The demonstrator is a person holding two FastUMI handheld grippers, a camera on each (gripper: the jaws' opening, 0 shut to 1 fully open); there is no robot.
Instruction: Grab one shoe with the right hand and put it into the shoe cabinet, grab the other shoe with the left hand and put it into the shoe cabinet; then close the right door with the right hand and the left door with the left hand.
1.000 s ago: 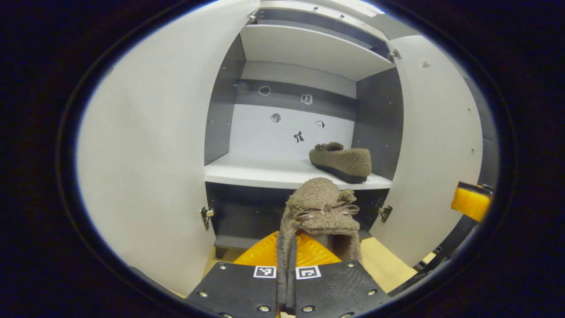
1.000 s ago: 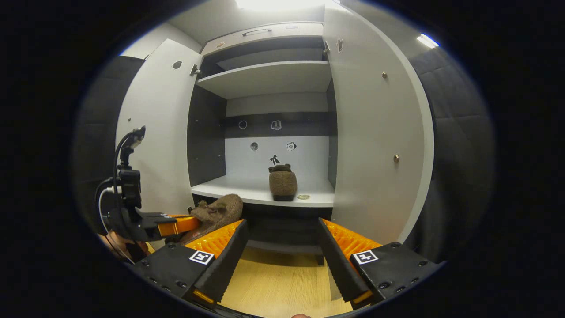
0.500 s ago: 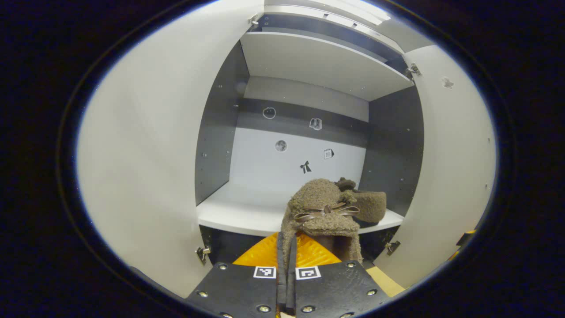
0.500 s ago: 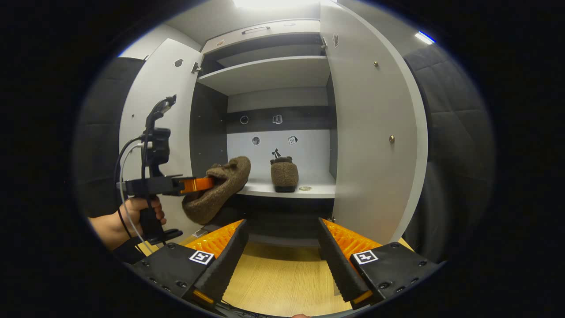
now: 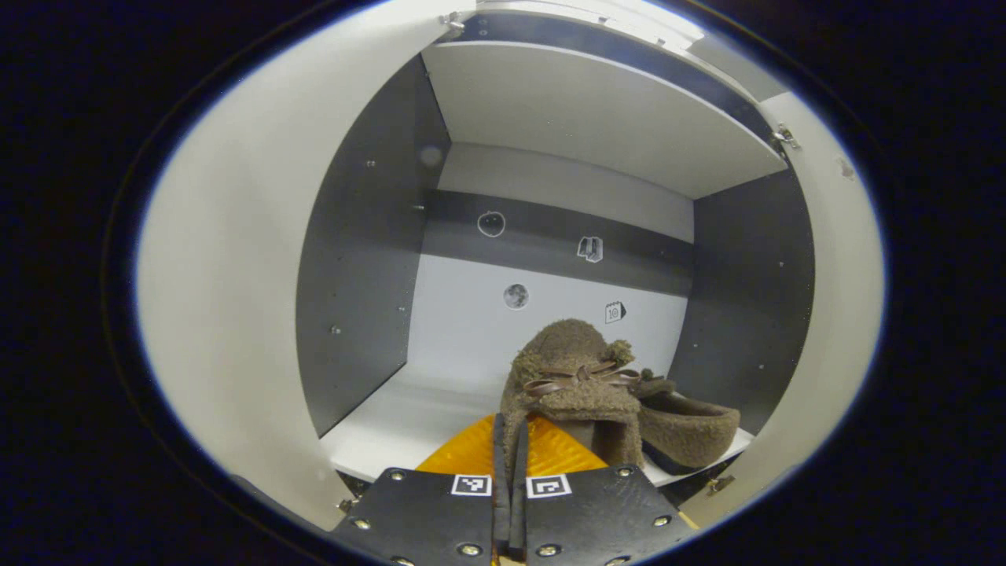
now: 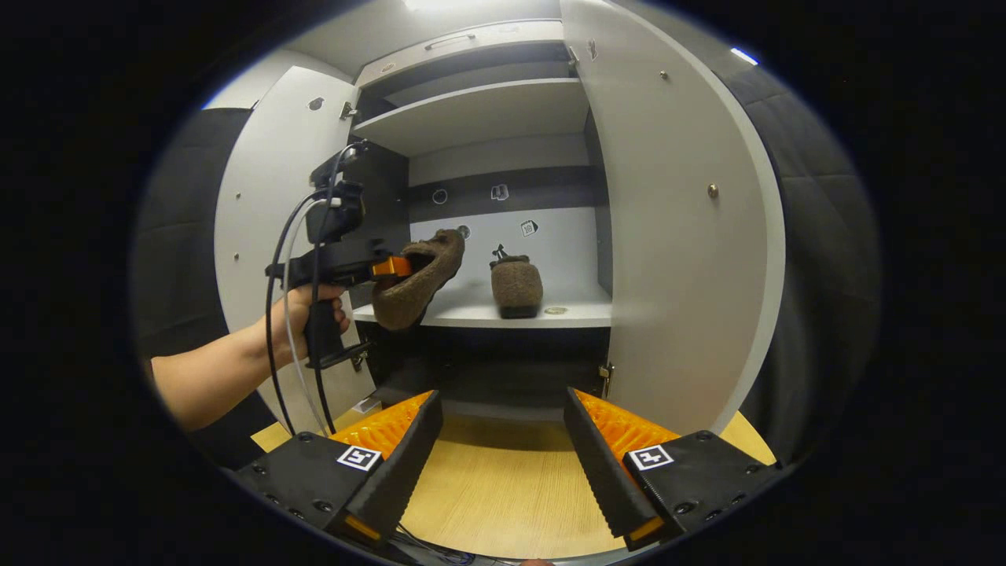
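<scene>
Left tool (image 5: 509, 440) clamped on second shoe (image 5: 572, 377), hanging over shelf (image 5: 393, 428) front edge beside first shoe (image 5: 688, 428). Push deeper, level sole, then release. Right tool (image 6: 503, 440) spread apart, empty, waiting below cabinet.

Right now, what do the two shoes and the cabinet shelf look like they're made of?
Held shoe: brown fuzzy, fleece-like fabric with a nubby pile; glossy ribbon-like bow, possibly satin or faux leather.
Shoe on shelf: same curly pile, with a darker smooth sole, likely rubber.
Cabinet shelf: flat matte white panel, probably laminated board; can't confirm.
</scene>
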